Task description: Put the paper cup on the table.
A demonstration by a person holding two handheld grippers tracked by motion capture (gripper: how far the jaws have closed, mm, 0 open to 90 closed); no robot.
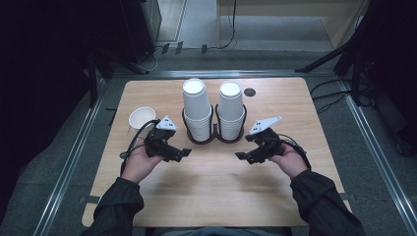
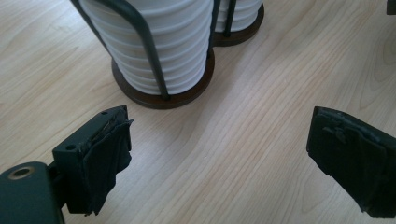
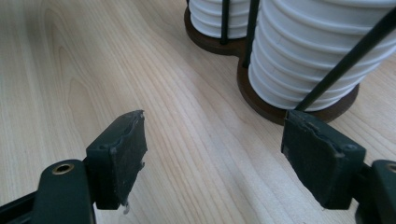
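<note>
Two tall stacks of white paper cups, the left stack (image 1: 196, 109) and the right stack (image 1: 230, 109), were seen nested upright in a dark double holder (image 1: 212, 138) at the middle of the wooden table (image 1: 216, 191). A single cup (image 1: 141, 118) was stood apart near the left edge; nothing could be made out inside it. The left gripper (image 1: 183, 153) and the right gripper (image 1: 242, 156) were held just in front of the holder, jaws spread wide, nothing pinched between them.
</note>
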